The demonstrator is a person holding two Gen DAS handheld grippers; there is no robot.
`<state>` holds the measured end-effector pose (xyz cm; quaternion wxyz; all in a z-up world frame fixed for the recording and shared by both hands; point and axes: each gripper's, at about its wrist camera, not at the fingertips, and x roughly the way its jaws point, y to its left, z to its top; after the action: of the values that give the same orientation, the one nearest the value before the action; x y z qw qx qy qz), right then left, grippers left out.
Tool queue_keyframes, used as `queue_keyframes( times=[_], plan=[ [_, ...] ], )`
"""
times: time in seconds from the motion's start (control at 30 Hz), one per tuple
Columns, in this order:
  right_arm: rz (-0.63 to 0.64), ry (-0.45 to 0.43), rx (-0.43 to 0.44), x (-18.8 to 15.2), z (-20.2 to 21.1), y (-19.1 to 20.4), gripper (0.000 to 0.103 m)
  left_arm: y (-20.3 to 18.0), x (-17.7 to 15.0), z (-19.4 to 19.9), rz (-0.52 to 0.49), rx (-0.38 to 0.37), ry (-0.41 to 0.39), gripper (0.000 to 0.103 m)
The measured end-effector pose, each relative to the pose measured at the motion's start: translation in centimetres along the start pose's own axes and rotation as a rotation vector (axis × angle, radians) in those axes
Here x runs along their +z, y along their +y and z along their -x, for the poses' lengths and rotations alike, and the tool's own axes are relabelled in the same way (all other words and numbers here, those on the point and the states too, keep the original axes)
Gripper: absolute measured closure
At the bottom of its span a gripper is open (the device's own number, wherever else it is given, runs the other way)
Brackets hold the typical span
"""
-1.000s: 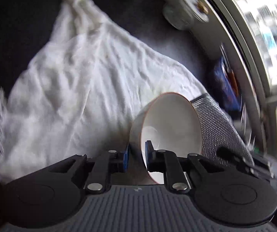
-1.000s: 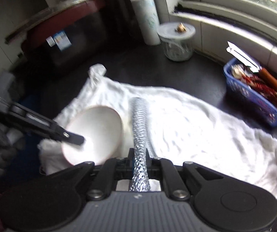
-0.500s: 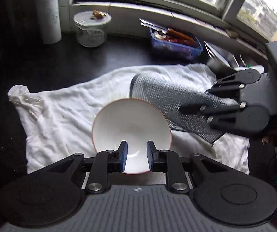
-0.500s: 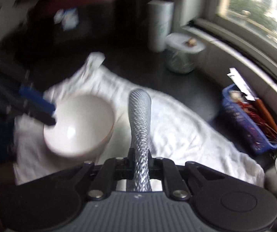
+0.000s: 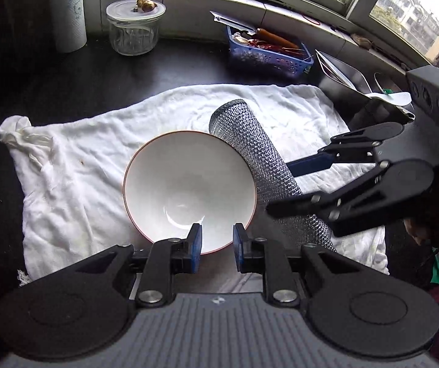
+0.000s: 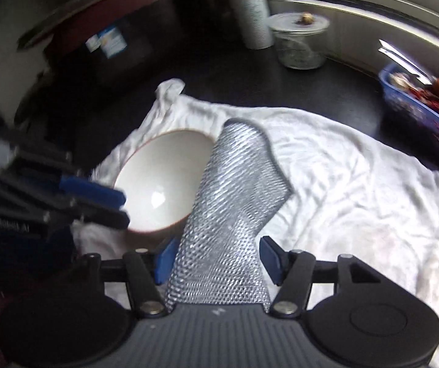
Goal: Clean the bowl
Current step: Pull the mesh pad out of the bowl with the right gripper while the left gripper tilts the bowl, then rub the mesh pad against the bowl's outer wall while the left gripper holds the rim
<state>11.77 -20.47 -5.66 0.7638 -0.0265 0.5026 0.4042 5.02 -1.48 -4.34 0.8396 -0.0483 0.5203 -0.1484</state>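
The white bowl point(image 5: 189, 190) sits upright on the white cloth point(image 5: 75, 165), and the left gripper point(image 5: 217, 242) hovers at its near rim with the blue pads apart, one over the inside of the bowl and one outside, clamping nothing that I can see. On the other side the right gripper point(image 6: 216, 259) has its jaws spread wide, the silver mesh scrubbing cloth point(image 6: 234, 202) lying loose between them and draping down just beside the bowl's far rim. Looks like a set-down: the job now is to ease both tools straight back, so that no pad catches the rim and tips the bowl, and let the mesh drop flat on the cloth instead of dragging off with a finger. Compared with a second ago it is a different picture altogether: the bowl was tipped on its side with the left pads pinched tight on its rim, and the mesh was squeezed into a narrow rope in the right gripper's closed jaws. Now the bowl is level, and both jaws have opened.
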Motion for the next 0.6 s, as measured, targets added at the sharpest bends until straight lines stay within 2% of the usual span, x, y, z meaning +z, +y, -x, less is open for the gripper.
queue_keyframes(
  times=[0.1, 0.13, 0.17, 0.23, 0.47, 0.53, 0.6],
  plan=[
    [-0.111, -0.013, 0.061, 0.6, 0.4, -1.2, 0.043, -0.1, 0.1, 0.0, 0.006, -0.006, -0.004, 0.083],
    [-0.133, -0.013, 0.075, 0.8, 0.3, -1.4, 0.048, 0.0, 0.1, 0.0, 0.009, -0.007, -0.005, 0.083],
    [-0.145, -0.01, 0.08, 0.9, 0.1, -1.4, 0.064, 0.0, 0.1, 0.0, 0.013, -0.008, -0.006, 0.083],
    [-0.156, 0.018, 0.066, 1.0, -0.6, -1.7, 0.085, 0.1, 0.0, 0.0, 0.022, -0.008, -0.008, 0.083],
    [-0.106, 0.06, 0.068, 0.3, -1.4, -1.2, 0.089, 0.6, 0.1, -0.2, 0.043, -0.006, -0.009, 0.083],
    [-0.103, 0.065, 0.065, 0.0, -1.5, -1.1, 0.084, 0.7, 0.2, -0.3, 0.045, -0.006, -0.011, 0.083],
    [-0.106, 0.057, 0.06, -0.2, -1.5, -1.1, 0.088, 0.6, 0.3, -0.3, 0.045, -0.01, -0.016, 0.083]
  ],
)
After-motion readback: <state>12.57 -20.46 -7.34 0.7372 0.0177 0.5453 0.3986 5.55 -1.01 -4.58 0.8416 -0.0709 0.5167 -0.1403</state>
